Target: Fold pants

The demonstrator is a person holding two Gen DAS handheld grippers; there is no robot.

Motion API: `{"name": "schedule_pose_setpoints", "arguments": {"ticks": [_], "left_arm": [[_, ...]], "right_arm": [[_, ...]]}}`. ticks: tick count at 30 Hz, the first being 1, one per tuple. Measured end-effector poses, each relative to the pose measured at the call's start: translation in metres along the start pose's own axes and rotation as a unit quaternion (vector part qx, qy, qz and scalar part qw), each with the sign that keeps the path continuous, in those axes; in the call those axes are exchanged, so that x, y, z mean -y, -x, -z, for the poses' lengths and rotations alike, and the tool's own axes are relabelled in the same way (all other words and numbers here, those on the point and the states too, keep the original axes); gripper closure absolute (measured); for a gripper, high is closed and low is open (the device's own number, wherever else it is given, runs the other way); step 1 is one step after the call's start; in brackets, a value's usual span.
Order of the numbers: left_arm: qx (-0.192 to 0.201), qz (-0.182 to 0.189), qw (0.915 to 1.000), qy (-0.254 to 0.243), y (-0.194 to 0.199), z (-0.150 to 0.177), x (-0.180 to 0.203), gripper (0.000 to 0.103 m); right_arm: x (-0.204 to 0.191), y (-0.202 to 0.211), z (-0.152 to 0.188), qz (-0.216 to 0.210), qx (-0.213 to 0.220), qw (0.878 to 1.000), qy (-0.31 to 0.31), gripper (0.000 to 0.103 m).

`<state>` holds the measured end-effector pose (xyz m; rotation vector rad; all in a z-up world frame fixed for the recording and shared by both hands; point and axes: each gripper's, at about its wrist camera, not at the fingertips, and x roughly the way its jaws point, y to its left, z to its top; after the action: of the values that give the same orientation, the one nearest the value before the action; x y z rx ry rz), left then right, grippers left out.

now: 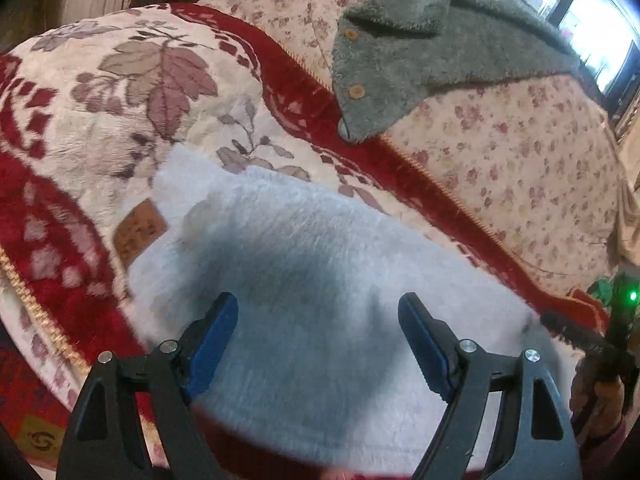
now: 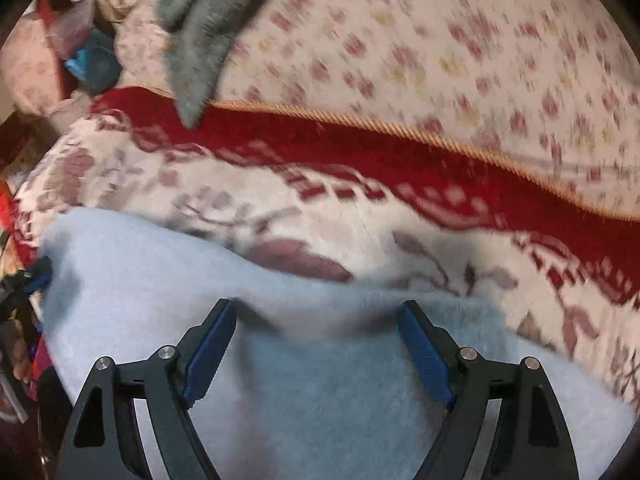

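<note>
The pale blue fleece pants (image 1: 304, 280) lie spread on a red and cream floral blanket (image 1: 120, 112). My left gripper (image 1: 318, 308) is open, just above the pants, with its blue pads apart and nothing between them. In the right wrist view the same pants (image 2: 160, 280) fill the lower frame, with a folded edge running across. My right gripper (image 2: 316, 316) is open over that edge and holds nothing. The other gripper shows at the left edge of this view (image 2: 36, 276) and at the right edge of the left wrist view (image 1: 612, 344).
A grey fuzzy buttoned garment (image 1: 400, 52) lies on a rose-print quilt (image 1: 520, 168) behind the blanket; it also shows in the right wrist view (image 2: 200, 40). Pillows and clutter (image 2: 88, 60) sit at the far left. A window (image 1: 592, 28) is at the upper right.
</note>
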<state>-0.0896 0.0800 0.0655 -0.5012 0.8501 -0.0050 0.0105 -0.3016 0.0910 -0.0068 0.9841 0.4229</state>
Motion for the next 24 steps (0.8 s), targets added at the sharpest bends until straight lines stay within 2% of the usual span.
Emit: {"name": "schedule_pose_setpoints", "arguments": {"ticks": [2,5,6,8,12,13,15,17,24], "left_arm": [[0.014,0.011,0.9997,0.018,0.02,0.006,-0.01,0.012],[0.03,-0.001,0.9982,0.051,0.039,0.013,-0.03,0.011],[0.033,-0.002,0.9972,0.066,0.045,0.016,-0.038,0.011],[0.038,0.002,0.9953,0.09,0.049,0.021,-0.05,0.008],[0.027,0.012,0.9917,0.125,0.04,0.028,-0.066,0.006],[0.024,0.007,0.9915,0.128,0.035,0.029,-0.068,0.006],[0.017,0.004,0.9913,0.131,0.025,0.03,-0.07,0.006],[0.008,0.014,0.9904,0.138,0.014,0.031,-0.071,0.006],[-0.001,0.014,0.9906,0.136,-0.012,0.031,-0.063,0.006]], "right_arm": [[-0.021,0.01,-0.013,-0.047,0.015,0.998,0.029,0.016],[-0.07,0.004,-0.039,-0.164,0.009,0.983,0.079,0.016],[-0.081,-0.002,-0.044,-0.187,0.002,0.978,0.088,0.016],[-0.119,-0.028,-0.062,-0.231,-0.027,0.965,0.124,0.016],[-0.183,-0.075,-0.08,-0.276,-0.083,0.938,0.193,0.016],[-0.201,-0.091,-0.084,-0.297,-0.109,0.924,0.212,0.016],[-0.223,-0.109,-0.086,-0.303,-0.138,0.911,0.244,0.015],[-0.246,-0.129,-0.089,-0.284,-0.151,0.903,0.284,0.015],[-0.268,-0.183,-0.109,-0.256,-0.185,0.9,0.299,0.015]]}}
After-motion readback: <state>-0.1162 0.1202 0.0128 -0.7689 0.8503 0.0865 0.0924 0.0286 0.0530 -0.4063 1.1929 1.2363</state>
